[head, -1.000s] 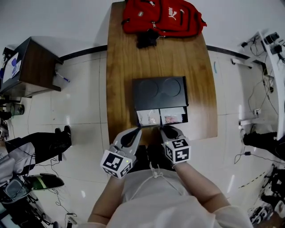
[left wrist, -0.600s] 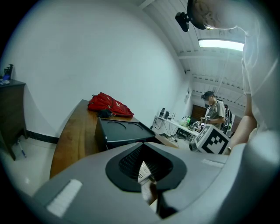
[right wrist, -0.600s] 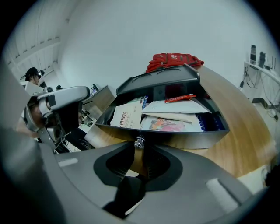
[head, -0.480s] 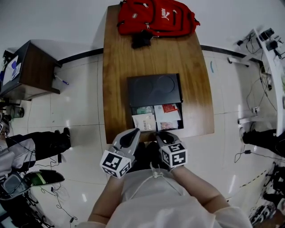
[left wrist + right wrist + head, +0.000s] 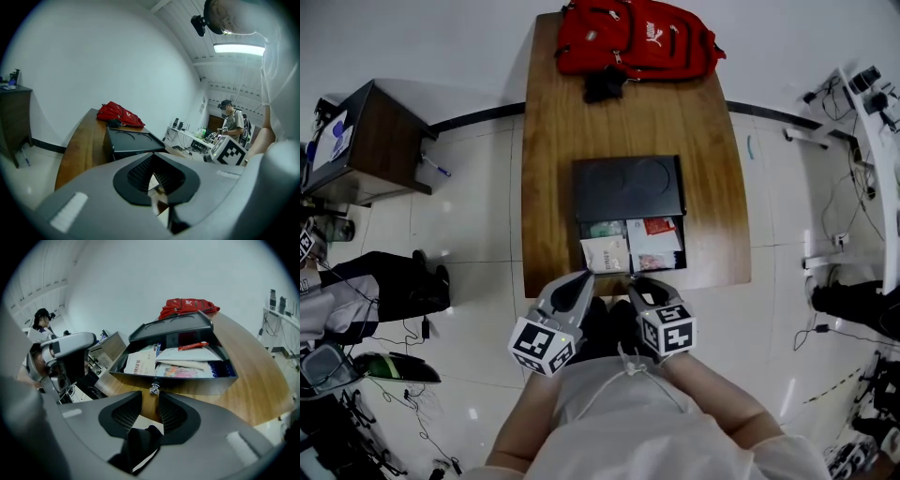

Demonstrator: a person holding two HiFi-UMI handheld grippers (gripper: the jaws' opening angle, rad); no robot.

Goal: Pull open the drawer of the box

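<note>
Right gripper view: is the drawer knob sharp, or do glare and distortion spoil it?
Right gripper view: knob sharp, no glare, just beyond the parted right tongs; fisheye bends the drawer front. Head view: evenly lit, edges bowed, knob too small.

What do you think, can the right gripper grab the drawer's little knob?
Probably yes: the right gripper has its jaws apart, and the knob sits just ahead of them with nothing between.
</note>
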